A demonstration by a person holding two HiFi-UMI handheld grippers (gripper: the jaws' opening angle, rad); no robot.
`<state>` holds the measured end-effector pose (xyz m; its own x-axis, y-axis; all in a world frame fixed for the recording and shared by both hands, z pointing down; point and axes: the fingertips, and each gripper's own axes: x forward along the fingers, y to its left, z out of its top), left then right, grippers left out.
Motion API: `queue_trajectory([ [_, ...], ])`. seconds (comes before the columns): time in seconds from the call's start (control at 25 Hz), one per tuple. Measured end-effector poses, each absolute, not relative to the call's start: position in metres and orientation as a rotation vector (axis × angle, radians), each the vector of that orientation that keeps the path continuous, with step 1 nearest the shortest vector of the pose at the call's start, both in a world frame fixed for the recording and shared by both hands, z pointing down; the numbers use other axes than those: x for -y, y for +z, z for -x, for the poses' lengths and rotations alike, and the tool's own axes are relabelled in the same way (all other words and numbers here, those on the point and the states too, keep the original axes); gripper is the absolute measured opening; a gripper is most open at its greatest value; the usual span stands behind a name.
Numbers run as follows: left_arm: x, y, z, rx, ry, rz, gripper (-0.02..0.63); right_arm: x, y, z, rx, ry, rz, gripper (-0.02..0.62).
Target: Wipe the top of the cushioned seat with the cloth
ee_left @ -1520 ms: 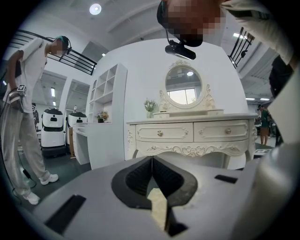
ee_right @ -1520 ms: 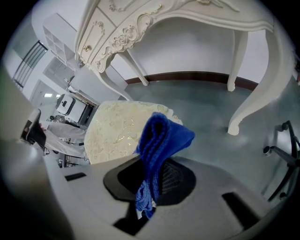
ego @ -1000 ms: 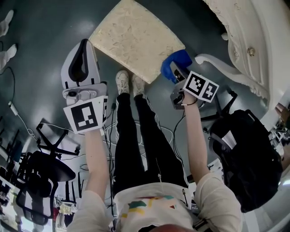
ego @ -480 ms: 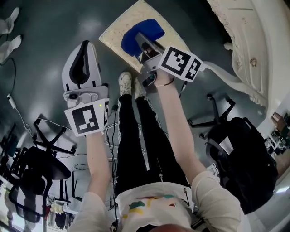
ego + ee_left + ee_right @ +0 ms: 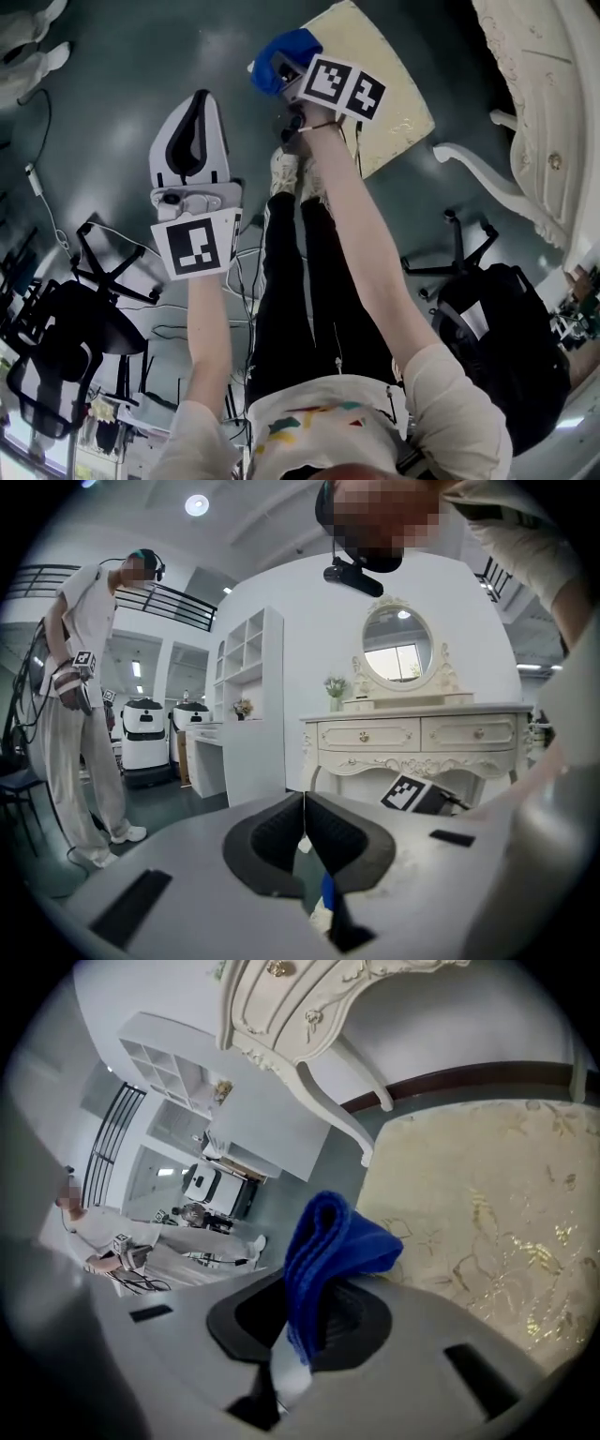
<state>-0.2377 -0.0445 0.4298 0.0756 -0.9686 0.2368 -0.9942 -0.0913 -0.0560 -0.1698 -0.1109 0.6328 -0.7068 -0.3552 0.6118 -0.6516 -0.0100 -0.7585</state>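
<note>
**A:** Where's the cloth now?

**B:** My right gripper (image 5: pixel 309 1321) is clamped on the folded blue cloth (image 5: pixel 328 1251), at the far left corner of the cream, gold-patterned cushioned seat (image 5: pixel 394 98). Half a second ago it was mid-cushion, and a second ago at the near right corner.

**A:** And your left?

**B:** The left gripper (image 5: pixel 303 827) has its jaws pressed together on nothing, over the dark grey floor (image 5: pixel 112 75) left of the seat.

**A:** Advice?

**B:** I'd press the cloth flat, reverse before it slips off the edge, and overlap the next pass.
</note>
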Motion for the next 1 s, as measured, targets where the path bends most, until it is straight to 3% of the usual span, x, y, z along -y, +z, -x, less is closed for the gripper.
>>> queue_trajectory([
  [0.32,0.025,0.43,0.268,2.076,0.334,-2.156,0.005,0.11,0.653,0.173,1.962,1.765,-1.122,0.037],
  [1.0,0.024,0.422,0.247,2.011,0.363,-2.231,0.005,0.085,0.661,0.138,1.922,1.688,-1.16,0.037],
])
